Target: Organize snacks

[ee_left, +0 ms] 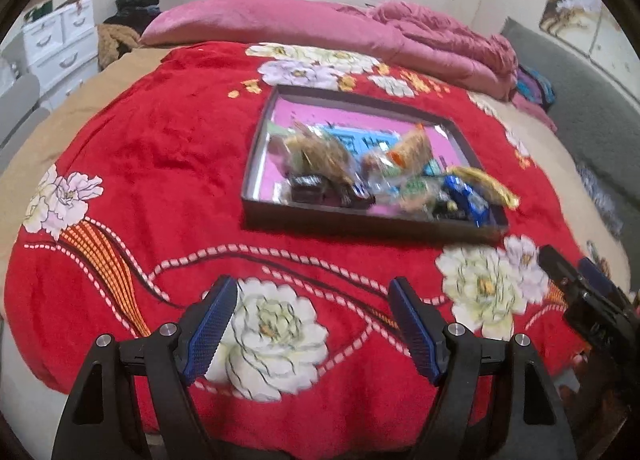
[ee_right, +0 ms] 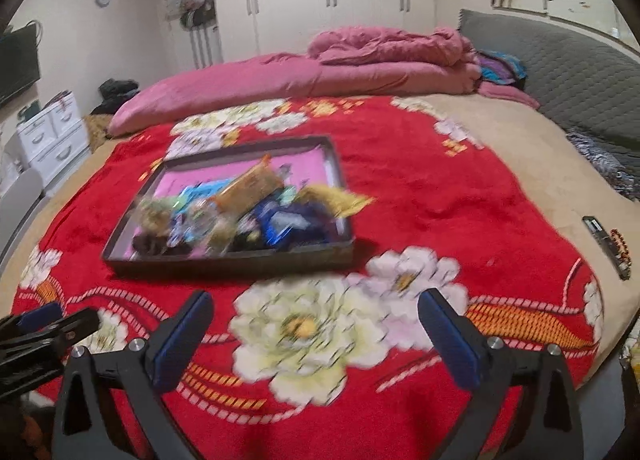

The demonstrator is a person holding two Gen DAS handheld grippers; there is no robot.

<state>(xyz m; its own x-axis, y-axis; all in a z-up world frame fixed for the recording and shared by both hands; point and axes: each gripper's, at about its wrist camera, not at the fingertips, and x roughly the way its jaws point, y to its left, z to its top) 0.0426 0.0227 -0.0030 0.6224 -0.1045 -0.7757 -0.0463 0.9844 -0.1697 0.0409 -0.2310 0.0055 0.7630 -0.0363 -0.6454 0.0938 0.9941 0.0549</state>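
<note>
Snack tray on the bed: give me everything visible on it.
The tray is shallow and rectangular, with dark low walls and a pink floor; it looks like cardboard. It lies flat on the red floral blanket, roughly mid-bed. Wrapped snacks are heaped toward its near end, while the far end shows bare floor. A yellow packet overhangs the right wall. Neither gripper touches it.

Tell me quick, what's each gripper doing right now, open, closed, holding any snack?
Left gripper: open, holding nothing, over the red blanket.
Right gripper: open, holding nothing, short of the snack tray.
</note>
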